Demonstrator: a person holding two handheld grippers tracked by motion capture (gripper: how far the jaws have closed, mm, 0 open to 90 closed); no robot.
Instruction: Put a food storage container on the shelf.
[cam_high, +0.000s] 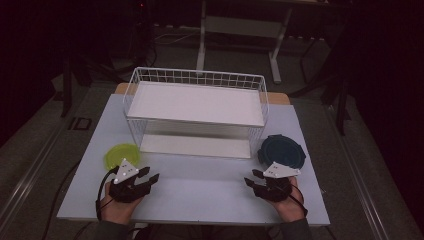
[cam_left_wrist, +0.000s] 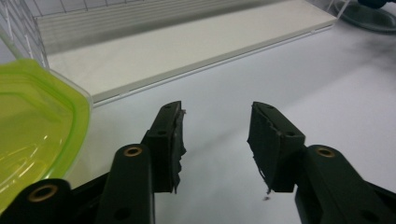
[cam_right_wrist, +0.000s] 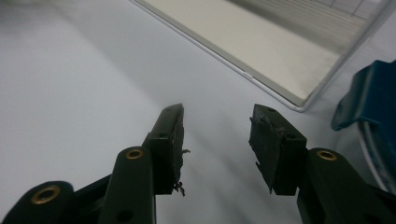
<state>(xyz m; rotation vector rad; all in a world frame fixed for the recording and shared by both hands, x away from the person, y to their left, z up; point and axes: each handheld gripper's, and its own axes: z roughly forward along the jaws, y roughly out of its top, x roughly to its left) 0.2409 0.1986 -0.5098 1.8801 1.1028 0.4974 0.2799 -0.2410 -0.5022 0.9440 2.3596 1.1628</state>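
A yellow-green round lid (cam_high: 121, 155) lies on the white table at the left, and its rim (cam_left_wrist: 42, 121) fills the left of the left gripper view. My left gripper (cam_high: 151, 174) rests just right of it, open, with nothing between its jaws (cam_left_wrist: 215, 135). A dark blue round lid (cam_high: 281, 151) lies at the right, and its edge (cam_right_wrist: 369, 107) shows at the right of the right gripper view. My right gripper (cam_high: 251, 178) sits in front of it, open and empty (cam_right_wrist: 215, 135). Both point toward the table's middle.
A white wire rack (cam_high: 196, 111) with an upper shelf and a lower shelf (cam_left_wrist: 187, 51) stands at the middle back of the table (cam_high: 200, 195). The lower shelf's corner (cam_right_wrist: 280, 70) lies ahead of the right gripper. Dark floor and desk legs lie beyond.
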